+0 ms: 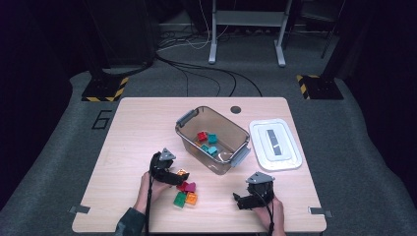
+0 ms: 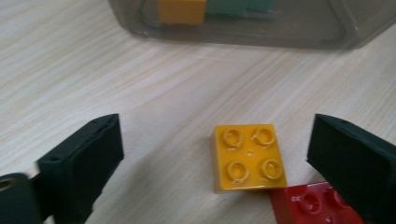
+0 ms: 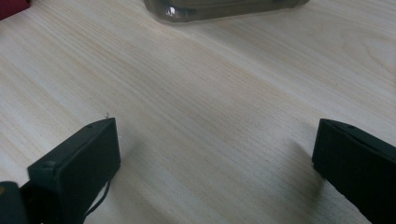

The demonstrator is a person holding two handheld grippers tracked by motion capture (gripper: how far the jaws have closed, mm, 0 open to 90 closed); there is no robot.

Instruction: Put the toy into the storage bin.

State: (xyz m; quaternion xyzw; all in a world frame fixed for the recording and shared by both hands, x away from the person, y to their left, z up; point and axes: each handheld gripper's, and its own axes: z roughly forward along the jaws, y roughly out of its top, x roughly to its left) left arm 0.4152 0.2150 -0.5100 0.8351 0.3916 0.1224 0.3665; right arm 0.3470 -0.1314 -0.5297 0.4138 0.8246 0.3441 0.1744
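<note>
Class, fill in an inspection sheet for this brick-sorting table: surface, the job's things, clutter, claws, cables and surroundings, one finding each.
Surface: pale wood table, bare around the work.
Job's things: yellow brick between the left claw's jaws, untouched; red brick beside it; loose bricks; clear bin holding bricks.
Clutter: white lid right of the bin.
Claws: left claw open; right claw open over bare wood.
Cables: floor cables behind the table.
Surroundings: grey carpet, striped stand bases, metal frame.

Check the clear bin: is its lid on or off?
Off. The bin stands open-topped with blocks inside; the white lid lies flat on the table beside it.
</note>
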